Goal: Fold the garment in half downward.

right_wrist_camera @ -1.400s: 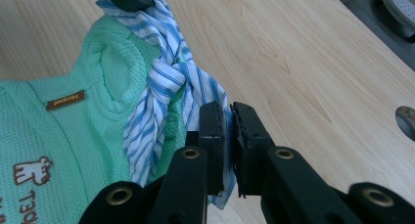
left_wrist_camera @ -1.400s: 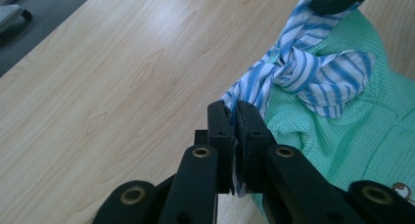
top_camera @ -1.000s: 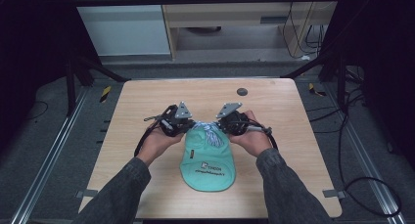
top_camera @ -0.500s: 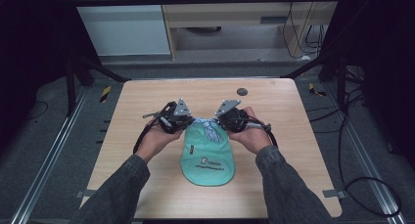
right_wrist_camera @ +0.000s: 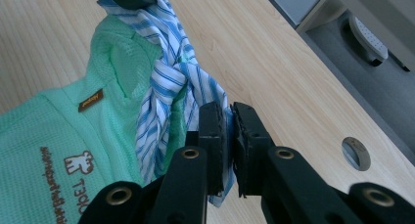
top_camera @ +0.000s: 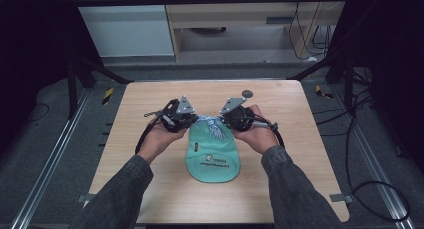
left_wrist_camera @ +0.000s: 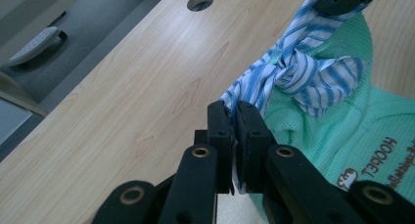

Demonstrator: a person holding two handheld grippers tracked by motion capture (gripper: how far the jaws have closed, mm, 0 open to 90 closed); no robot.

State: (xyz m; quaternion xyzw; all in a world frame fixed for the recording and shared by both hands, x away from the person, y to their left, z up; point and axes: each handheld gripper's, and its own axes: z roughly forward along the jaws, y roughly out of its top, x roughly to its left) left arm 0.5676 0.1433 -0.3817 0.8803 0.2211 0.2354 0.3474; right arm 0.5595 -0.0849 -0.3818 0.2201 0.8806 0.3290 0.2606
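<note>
The knot in the striped blue-and-white tie (left_wrist_camera: 293, 72) sits midway between the two grippers, the left gripper (left_wrist_camera: 234, 131) and right gripper (right_wrist_camera: 227, 136) each clamped on one tail, pulling along one line across the green garment (top_camera: 212, 156).

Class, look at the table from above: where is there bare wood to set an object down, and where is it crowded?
Bare wood lies along the table left and right edges and its far strip. Crowded: the middle, where the left gripper and right gripper hold the striped cloth over the green garment.
</note>
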